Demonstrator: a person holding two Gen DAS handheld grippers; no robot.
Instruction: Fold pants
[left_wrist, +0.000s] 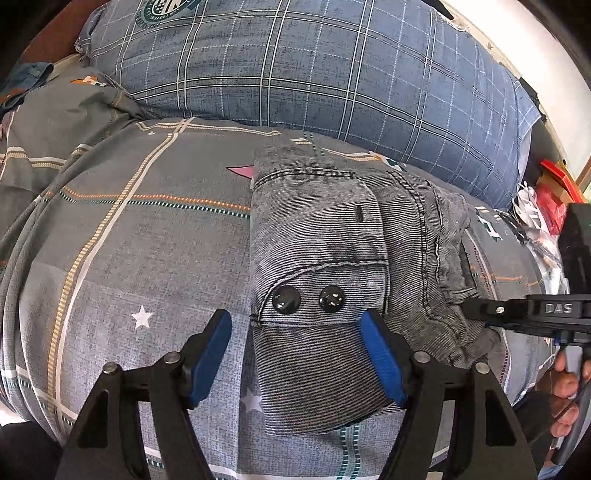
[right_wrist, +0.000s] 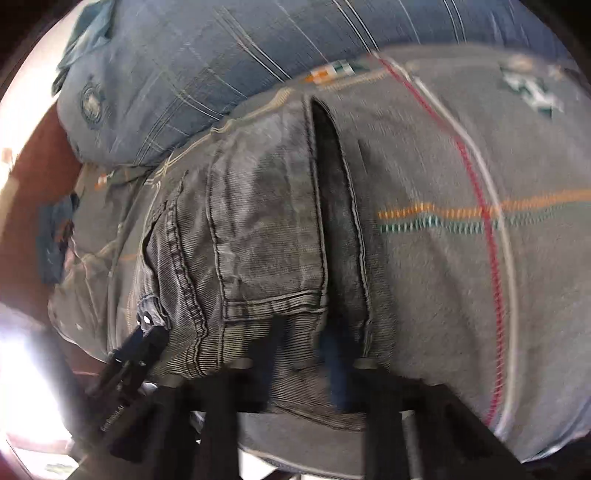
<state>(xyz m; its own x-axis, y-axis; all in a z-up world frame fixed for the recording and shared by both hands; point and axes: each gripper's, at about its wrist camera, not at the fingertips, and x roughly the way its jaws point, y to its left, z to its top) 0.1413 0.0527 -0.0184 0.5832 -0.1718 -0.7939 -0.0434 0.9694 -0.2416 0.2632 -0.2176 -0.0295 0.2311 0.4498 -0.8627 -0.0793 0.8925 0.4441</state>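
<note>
The pants (left_wrist: 332, 258) are lying folded compact on the bed (left_wrist: 129, 258) — nearly done; left gripper (left_wrist: 295, 354) jaws released, right gripper (right_wrist: 306, 354) jaws clenching the fabric edge.

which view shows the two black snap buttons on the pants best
The left wrist view: both snap buttons sit sharp and unobstructed on the pants. The right wrist view is motion-blurred and shows the pants, but I can't make out those buttons.

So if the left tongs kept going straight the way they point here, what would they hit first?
Most likely the folded grey pants. The open left tongs straddle their near end, below the two black buttons, so they would press the denim into the bedspread. How far above they are is unclear.
</note>
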